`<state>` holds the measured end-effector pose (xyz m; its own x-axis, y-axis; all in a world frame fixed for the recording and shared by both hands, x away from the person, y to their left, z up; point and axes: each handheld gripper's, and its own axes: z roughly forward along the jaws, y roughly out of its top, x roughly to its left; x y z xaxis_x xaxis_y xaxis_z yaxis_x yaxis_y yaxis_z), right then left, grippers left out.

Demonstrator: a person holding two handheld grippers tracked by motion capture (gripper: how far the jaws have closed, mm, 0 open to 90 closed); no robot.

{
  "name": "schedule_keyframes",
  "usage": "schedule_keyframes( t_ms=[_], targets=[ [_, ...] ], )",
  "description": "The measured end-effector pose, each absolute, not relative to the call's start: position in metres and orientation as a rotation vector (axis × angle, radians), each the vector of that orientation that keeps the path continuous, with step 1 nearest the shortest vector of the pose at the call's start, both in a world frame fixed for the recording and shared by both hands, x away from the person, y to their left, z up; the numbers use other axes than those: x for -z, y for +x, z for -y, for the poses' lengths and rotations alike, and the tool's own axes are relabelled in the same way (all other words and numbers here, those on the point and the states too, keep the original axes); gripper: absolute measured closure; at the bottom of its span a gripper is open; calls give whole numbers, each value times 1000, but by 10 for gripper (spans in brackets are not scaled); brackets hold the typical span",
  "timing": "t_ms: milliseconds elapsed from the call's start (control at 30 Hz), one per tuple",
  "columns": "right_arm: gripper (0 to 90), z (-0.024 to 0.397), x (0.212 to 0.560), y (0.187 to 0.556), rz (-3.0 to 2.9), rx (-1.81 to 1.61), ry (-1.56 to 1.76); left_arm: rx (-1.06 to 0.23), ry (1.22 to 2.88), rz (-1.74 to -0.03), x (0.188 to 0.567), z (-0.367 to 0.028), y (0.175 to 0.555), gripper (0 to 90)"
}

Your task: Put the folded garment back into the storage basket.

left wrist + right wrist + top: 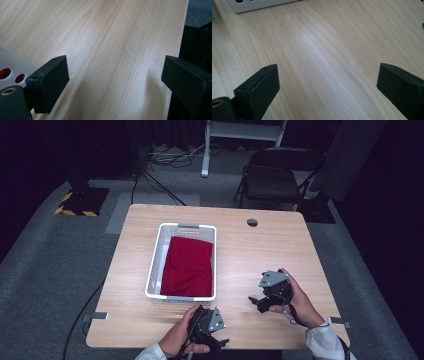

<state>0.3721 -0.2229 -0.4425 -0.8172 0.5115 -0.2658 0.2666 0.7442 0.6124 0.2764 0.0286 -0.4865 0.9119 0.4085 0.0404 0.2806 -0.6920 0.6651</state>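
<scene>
Light wood desk carries a white slotted basket left of centre, running from mid-desk toward the near edge, with a folded red cloth lying flat inside it. Right hand-held gripper sits by the near right part of the desk, well apart from the basket, jaws spread wide over bare wood, nothing between them. Left hand-held gripper is at the near edge just below the basket's near wall, jaws also spread, holding nothing.
</scene>
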Motion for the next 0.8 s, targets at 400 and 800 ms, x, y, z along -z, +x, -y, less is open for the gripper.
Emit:
schedule_keyframes(
  t_ms=[400,800],
  targets=[
    [43,235,449,364,-2519,-794,610,-212,2388,-513,494,-29,279,76],
    [43,251,458,356,-2520,-787,642,-185,2347,-509,499,-33,281,58]
  ],
)
